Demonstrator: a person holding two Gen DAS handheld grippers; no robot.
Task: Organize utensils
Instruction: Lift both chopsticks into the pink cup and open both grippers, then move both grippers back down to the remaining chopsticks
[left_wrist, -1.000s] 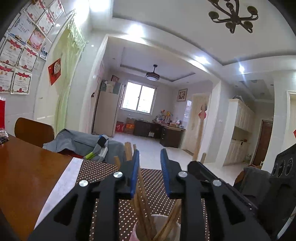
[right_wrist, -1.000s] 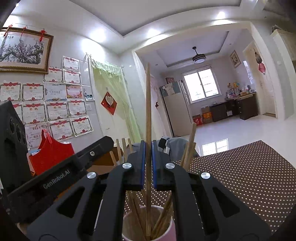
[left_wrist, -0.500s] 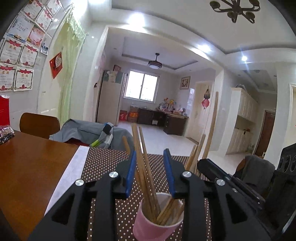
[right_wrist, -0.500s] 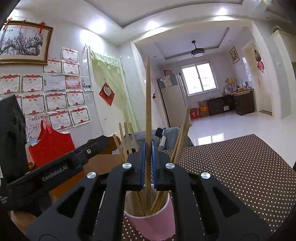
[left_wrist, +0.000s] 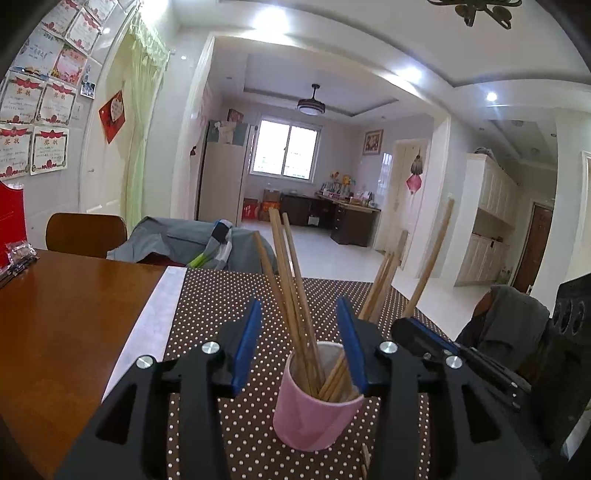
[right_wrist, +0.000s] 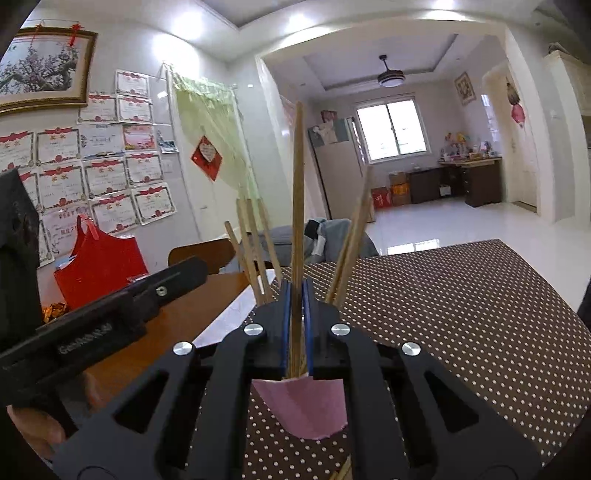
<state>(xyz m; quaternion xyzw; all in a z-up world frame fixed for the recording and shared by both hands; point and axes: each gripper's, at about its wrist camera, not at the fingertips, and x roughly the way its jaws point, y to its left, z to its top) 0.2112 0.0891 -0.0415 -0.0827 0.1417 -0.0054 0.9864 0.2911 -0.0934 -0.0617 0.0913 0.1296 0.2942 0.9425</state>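
Both grippers are the same build: chunky matte black plastic arms with triangular cutouts and shiny round silver screws at the pivots. The left gripper (left_wrist: 299, 339) has bright blue pads lining the inside of its fingers, and the right gripper (right_wrist: 296, 325) has the same blue strips. The left one's side carries small pale lettering, too blurred to read properly.

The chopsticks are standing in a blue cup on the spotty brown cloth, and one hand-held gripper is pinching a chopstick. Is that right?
Not quite: the cup is pink, not blue, as the left wrist view shows. The rest is right. The chopsticks stand in it on the spotty brown cloth, and the right hand-held gripper is pinching one upright chopstick, seen in the right wrist view.
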